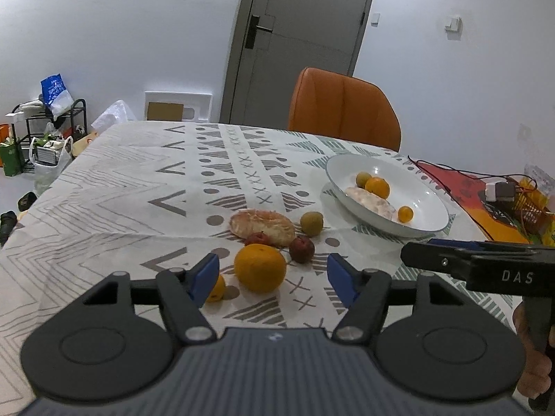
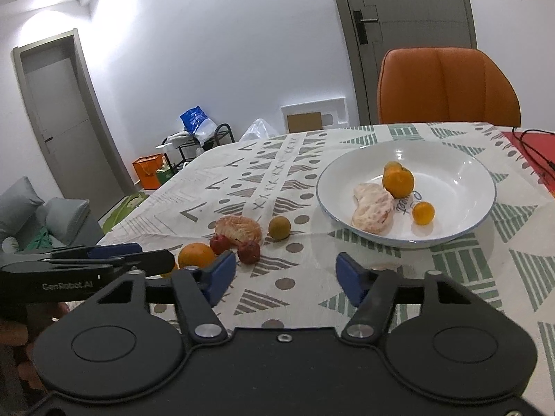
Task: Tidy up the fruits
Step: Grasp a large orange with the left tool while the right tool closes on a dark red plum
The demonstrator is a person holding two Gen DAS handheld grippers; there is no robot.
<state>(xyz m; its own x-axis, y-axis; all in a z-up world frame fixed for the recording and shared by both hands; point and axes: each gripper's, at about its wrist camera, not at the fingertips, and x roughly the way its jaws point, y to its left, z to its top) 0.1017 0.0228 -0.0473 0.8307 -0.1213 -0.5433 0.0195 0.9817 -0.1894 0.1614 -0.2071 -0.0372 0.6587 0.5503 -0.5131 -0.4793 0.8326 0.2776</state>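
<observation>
A white plate [image 1: 428, 187] [image 2: 468, 173] on the patterned tablecloth holds an orange [image 2: 399, 181], a small kumquat [image 2: 423, 212], a peeled citrus piece [image 2: 373, 209] and a green fruit [image 1: 363, 178]. Loose on the cloth lie a big orange [image 1: 260, 267] [image 2: 196, 256], two small red fruits [image 1: 301, 249] [image 1: 257, 239], a green fruit [image 1: 311, 223] [image 2: 279, 227], a peeled citrus half [image 1: 262, 226] [image 2: 238, 229] and a small orange fruit [image 1: 215, 289]. My left gripper [image 1: 274, 279] is open, the big orange between its fingers. My right gripper [image 2: 286, 279] is open and empty before the plate.
An orange chair [image 1: 341, 107] [image 2: 447, 86] stands at the table's far side. Cables and a red mat with packets [image 1: 499, 197] lie right of the plate. A rack with bags [image 1: 45, 131] stands on the floor at left. The right gripper shows in the left wrist view [image 1: 478, 263].
</observation>
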